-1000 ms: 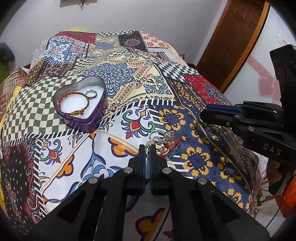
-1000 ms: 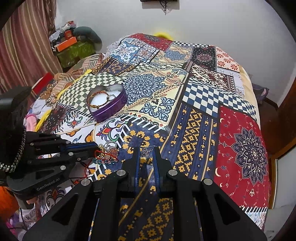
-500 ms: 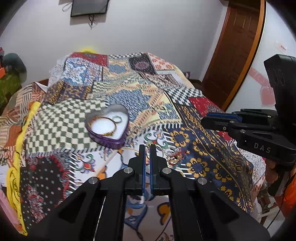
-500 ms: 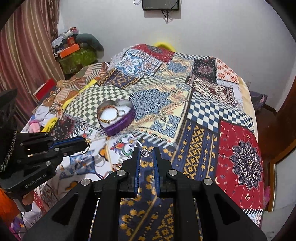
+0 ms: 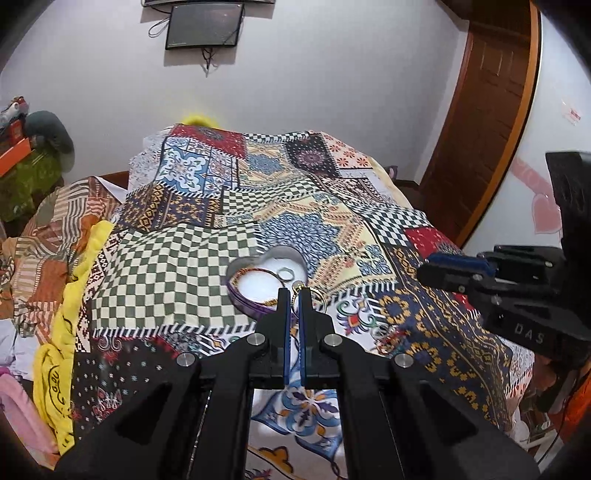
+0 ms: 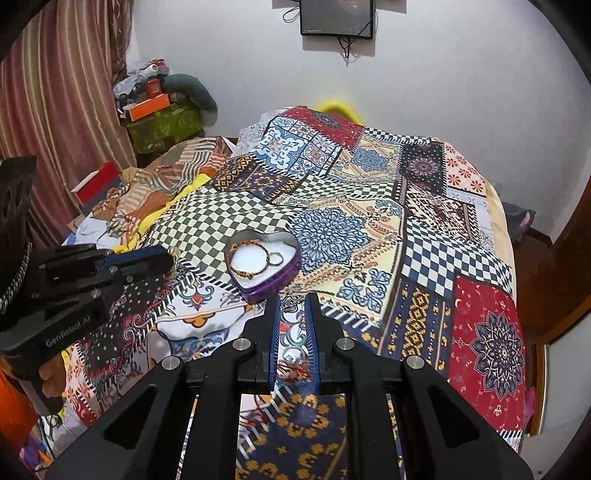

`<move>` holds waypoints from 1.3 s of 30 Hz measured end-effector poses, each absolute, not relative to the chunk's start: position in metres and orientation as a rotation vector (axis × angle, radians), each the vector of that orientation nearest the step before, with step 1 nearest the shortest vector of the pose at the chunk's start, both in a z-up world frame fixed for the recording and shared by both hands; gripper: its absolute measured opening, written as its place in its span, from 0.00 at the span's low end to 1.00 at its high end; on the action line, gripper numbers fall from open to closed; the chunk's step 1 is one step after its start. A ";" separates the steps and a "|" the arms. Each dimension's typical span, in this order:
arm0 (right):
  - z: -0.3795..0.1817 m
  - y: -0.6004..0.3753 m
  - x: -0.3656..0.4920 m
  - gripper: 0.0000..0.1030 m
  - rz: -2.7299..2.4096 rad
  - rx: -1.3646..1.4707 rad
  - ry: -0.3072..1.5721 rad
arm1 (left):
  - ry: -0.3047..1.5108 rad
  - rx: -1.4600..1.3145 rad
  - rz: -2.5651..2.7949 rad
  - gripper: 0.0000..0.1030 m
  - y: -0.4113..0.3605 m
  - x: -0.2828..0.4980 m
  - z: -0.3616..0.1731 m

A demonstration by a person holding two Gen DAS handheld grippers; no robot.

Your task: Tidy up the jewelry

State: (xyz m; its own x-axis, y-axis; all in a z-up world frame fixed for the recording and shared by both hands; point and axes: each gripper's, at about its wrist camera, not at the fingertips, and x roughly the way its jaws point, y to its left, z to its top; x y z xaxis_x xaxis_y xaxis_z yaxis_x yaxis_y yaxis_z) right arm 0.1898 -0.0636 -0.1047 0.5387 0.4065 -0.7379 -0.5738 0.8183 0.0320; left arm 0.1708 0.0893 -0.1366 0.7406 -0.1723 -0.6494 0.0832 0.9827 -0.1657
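Left gripper pinches a gold ring; right gripper grips a silver charm — carry both over the tin, release low.

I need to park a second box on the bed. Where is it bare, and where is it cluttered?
Bare: the checkered patch left of the heart tin, and the blue-white checks to its right. Crowded: near the viewer from the tin, where loose jewelry lies.

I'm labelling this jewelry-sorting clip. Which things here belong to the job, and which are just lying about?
Job:
heart-shaped tin
bracelet and ring inside it
loose jewelry on the bedspread
gold piece in left tool
small piece in right tool

Lying about:
wall screen
orange box
curtain
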 end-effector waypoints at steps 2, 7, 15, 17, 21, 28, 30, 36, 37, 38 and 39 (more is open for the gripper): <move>-0.104 -0.060 0.191 0.12 0.589 -0.223 0.815 | 0.723 -0.132 -0.134 0.01 0.094 0.174 -0.136; -0.102 -0.051 0.192 0.11 0.580 -0.228 0.808 | 0.729 -0.132 -0.119 0.02 0.104 0.181 -0.139; -0.101 -0.033 0.205 0.11 0.586 -0.220 0.813 | 0.753 -0.161 -0.128 0.01 0.122 0.200 -0.153; -0.101 -0.028 0.209 0.12 0.591 -0.219 0.815 | 0.763 -0.165 -0.132 0.01 0.125 0.207 -0.158; -0.106 -0.016 0.221 0.12 0.593 -0.228 0.826 | 0.778 -0.164 -0.152 0.01 0.129 0.220 -0.167; -0.122 0.003 0.248 0.12 0.601 -0.220 0.893 | 0.821 -0.149 -0.179 0.01 0.128 0.247 -0.187; -0.130 0.006 0.255 0.12 0.603 -0.215 0.924 | 0.834 -0.145 -0.188 0.01 0.127 0.254 -0.193; -0.151 0.012 0.275 0.12 0.611 -0.190 1.028 | 0.871 -0.132 -0.202 0.01 0.123 0.275 -0.209; -0.154 0.012 0.277 0.12 0.616 -0.180 1.046 | 0.875 -0.130 -0.204 0.01 0.123 0.277 -0.211; -0.157 0.013 0.279 0.12 0.618 -0.175 1.060 | 0.881 -0.129 -0.206 0.01 0.123 0.280 -0.214; -0.159 0.013 0.280 0.12 0.617 -0.176 1.071 | 0.885 -0.127 -0.208 0.01 0.123 0.283 -0.216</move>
State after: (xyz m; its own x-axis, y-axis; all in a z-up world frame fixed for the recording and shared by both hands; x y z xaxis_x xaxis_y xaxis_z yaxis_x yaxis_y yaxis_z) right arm 0.2796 0.0134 -0.1590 0.3305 0.3857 -0.8614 -0.5513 0.8197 0.1555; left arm 0.2827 0.1233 -0.2159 0.6150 -0.2328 -0.7534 0.1279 0.9722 -0.1960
